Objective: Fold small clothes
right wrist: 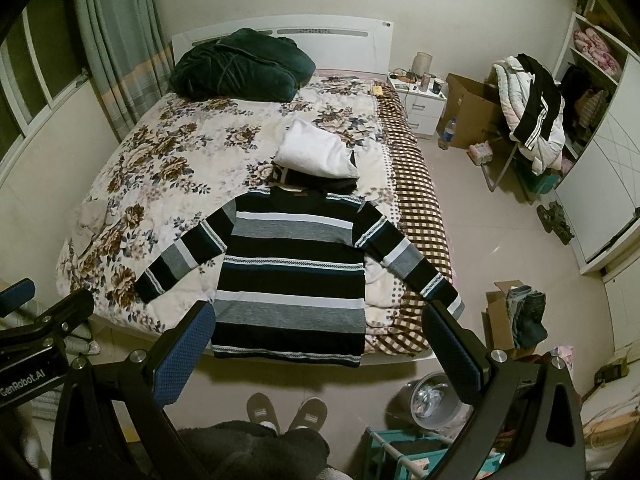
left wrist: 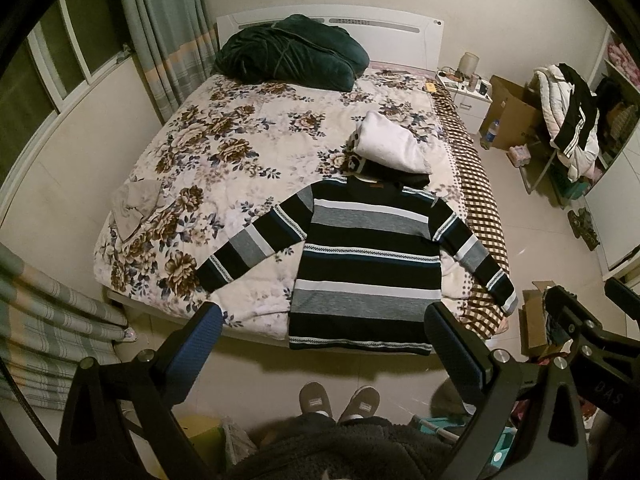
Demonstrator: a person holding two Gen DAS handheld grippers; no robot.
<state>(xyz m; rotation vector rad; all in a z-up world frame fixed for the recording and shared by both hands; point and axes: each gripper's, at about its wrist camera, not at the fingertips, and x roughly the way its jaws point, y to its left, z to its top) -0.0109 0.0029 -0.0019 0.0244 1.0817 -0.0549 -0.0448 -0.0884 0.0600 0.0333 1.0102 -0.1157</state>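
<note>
A small knitted sweater in black, grey and white stripes [left wrist: 362, 264] lies flat and face up at the foot of the bed with the floral quilt [left wrist: 224, 136], its hem hanging just over the bed's edge and its 2 sleeves spread out to either side. The right sleeve cuff [right wrist: 444, 292] reaches over the brown checked blanket [right wrist: 416, 208]. Just past the collar sits a folded pile, a white garment [right wrist: 316, 152] on top of something dark; what the dark piece is cannot be made out.

The left gripper [left wrist: 322, 332] and right gripper [right wrist: 316, 334] both hang above the hem, well clear of the cloth, each with its blue-padded fingers spread wide and nothing between them.

The step in hand appears to be the start of the fold: the sweater is laid out and untouched. The next move likely calls for lowering 1 gripper to a sleeve cuff, pinching it, and carrying it across the chest.
</note>
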